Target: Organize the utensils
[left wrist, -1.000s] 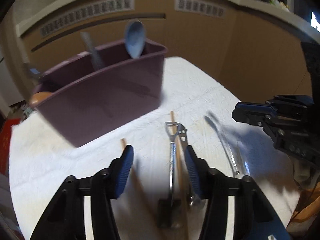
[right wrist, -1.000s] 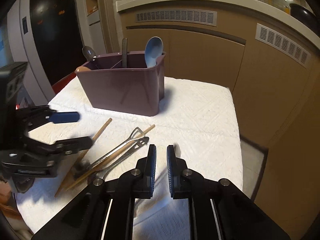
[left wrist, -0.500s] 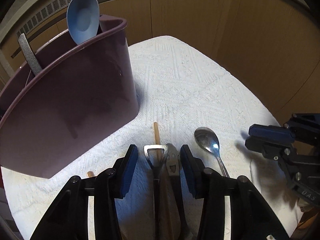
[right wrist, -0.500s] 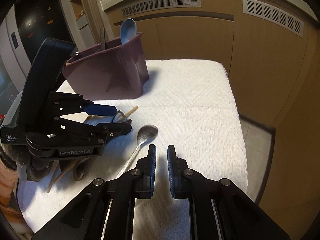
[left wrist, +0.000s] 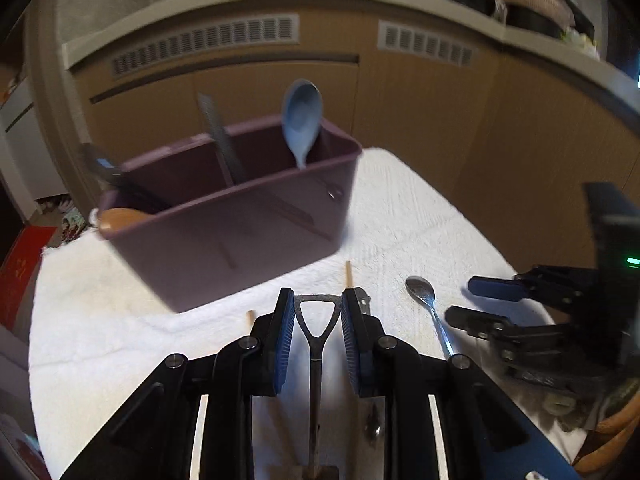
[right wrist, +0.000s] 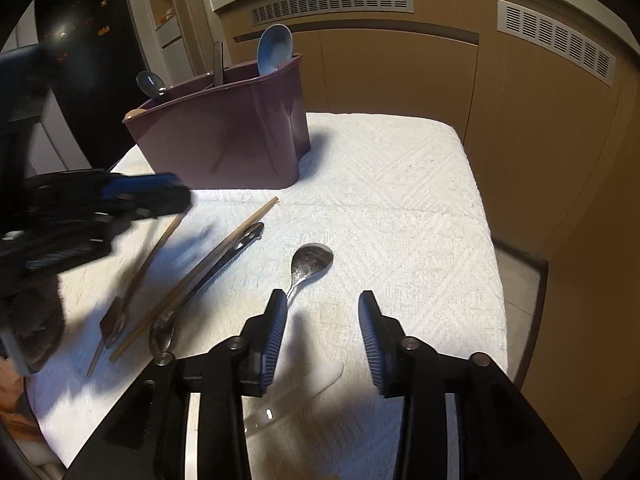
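Observation:
My left gripper is shut on a metal utensil with a triangular loop handle and holds it above the white cloth. It shows blurred at the left of the right wrist view. The purple utensil caddy stands beyond, holding a light blue spoon and dark utensils. My right gripper is open and empty, low over the cloth beside a silver spoon. That spoon also shows in the left wrist view. A second slotted metal utensil and wooden chopsticks lie on the cloth.
The table has a white textured cloth; its right edge drops beside wooden cabinets. A clear plastic utensil lies under my right gripper. Another small spoon lies near the chopsticks.
My left gripper has closed on the loop-handled utensil and lifted it off the cloth. My right gripper has opened wide and moved closer to the silver spoon.

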{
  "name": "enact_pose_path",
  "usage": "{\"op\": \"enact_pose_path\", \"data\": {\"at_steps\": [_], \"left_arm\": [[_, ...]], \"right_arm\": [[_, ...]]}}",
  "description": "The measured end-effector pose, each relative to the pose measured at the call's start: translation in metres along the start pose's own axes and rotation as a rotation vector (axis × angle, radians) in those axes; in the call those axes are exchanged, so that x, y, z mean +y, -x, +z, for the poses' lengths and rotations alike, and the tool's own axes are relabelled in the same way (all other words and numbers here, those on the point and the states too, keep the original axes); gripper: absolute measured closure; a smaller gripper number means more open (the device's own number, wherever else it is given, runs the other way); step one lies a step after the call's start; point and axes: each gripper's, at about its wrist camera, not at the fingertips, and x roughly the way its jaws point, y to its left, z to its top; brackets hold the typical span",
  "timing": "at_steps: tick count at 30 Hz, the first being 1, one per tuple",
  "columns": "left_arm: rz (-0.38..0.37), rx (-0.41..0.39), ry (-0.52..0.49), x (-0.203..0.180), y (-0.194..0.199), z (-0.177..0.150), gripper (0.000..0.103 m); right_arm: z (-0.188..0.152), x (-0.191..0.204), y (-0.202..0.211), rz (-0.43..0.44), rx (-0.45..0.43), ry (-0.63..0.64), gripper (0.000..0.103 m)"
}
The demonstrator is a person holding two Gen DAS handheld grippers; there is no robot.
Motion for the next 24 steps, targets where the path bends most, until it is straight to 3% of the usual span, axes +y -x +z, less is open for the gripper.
{"op": "enact_pose_path", "data": {"at_steps": [4,9,15,24], "left_arm": [[-0.009,-0.048,0.05,0.022,0.026,-0.01,0.082],[-0.023,-0.06,0.099,0.04,0.029,-0.025,0.082],[-0.032,-0.015,0.143,0.049,0.027,-0.03,0.082],[-0.023,0.027,0.181,0.052,0.015,-0.03,0.082]], "right_arm": [[0.01,0.003,-0.016,-0.024,0.037,-0.036,0.06],[0.018,0.016,-0.032,-0.089,0.062,-0.021,0.059],[0.023,0.026,-0.038,-0.142,0.074,-0.001,0.058],[0.026,0.028,-0.041,-0.146,0.072,0.001,0.055]]}}
